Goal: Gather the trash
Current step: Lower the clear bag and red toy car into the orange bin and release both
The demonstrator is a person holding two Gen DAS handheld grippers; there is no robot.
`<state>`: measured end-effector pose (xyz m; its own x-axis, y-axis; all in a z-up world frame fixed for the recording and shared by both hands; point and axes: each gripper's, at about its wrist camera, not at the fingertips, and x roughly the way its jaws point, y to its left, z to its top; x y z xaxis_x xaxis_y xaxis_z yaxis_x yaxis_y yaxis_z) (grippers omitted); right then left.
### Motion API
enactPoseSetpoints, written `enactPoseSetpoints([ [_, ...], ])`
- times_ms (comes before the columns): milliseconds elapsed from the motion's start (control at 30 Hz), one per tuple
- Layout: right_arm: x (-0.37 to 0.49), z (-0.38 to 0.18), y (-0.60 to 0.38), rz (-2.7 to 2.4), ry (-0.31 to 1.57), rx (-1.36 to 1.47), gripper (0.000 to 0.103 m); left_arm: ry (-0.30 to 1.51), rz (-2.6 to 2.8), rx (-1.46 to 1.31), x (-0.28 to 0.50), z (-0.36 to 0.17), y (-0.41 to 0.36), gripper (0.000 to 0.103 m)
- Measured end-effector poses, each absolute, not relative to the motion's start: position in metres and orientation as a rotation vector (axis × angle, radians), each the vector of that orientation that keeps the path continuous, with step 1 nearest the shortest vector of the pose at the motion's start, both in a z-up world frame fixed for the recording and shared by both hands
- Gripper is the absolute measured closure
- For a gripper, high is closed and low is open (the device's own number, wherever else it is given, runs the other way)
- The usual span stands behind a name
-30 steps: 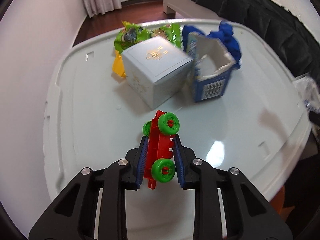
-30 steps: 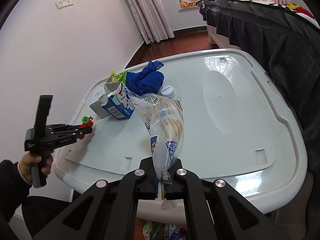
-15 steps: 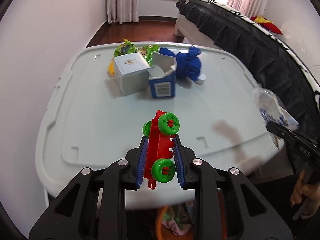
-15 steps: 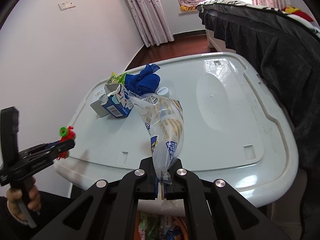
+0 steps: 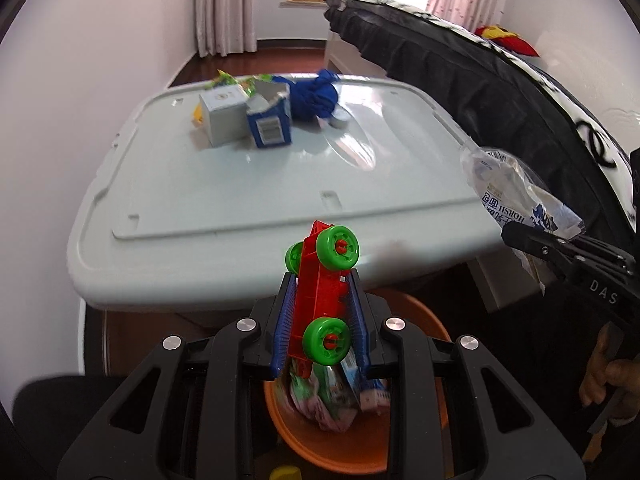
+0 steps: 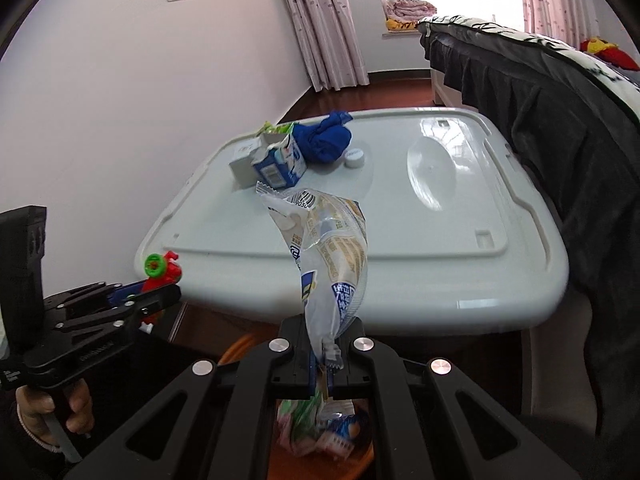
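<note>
Fingers of the left gripper (image 5: 320,312) are clamped on a red toy car (image 5: 322,296) with green wheels, held nose-up off the near edge of the white table (image 5: 248,200). Directly beneath it sits an orange bin (image 5: 424,320) with wrappers inside. To its right, the right gripper (image 6: 320,354) pinches the sealed end of a clear snack bag (image 6: 332,256), which stands upright above its fingers, over the same bin. Beyond both, on the far side of the table, lie a grey box (image 5: 222,122), a torn blue carton (image 5: 269,126), a blue cloth (image 5: 316,98) and a white cap (image 6: 355,157).
</note>
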<state>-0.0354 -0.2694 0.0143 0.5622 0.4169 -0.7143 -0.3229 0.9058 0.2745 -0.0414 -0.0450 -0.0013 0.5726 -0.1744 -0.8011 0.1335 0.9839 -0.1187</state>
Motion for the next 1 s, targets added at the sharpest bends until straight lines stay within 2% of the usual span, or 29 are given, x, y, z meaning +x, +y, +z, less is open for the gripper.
enactPoseSetpoints([
  [367, -0.095, -0.016, -0.272, 0.432, 0.983, 0.109, 0.100, 1.056, -0.212, -0.049, -0.086, -0.047, -0.050, 0.078],
  [767, -0.090, -0.058, -0.251, 0.451, 1.149, 0.058, 0.099, 1.195, -0.229, -0.073, -0.078, -0.088, -0.052, 0.078],
  [1000, -0.086, -0.064, -0.249, 0.460, 1.175, 0.060, 0.099, 1.222, -0.223, -0.080, -0.074, -0.095, -0.050, 0.078],
])
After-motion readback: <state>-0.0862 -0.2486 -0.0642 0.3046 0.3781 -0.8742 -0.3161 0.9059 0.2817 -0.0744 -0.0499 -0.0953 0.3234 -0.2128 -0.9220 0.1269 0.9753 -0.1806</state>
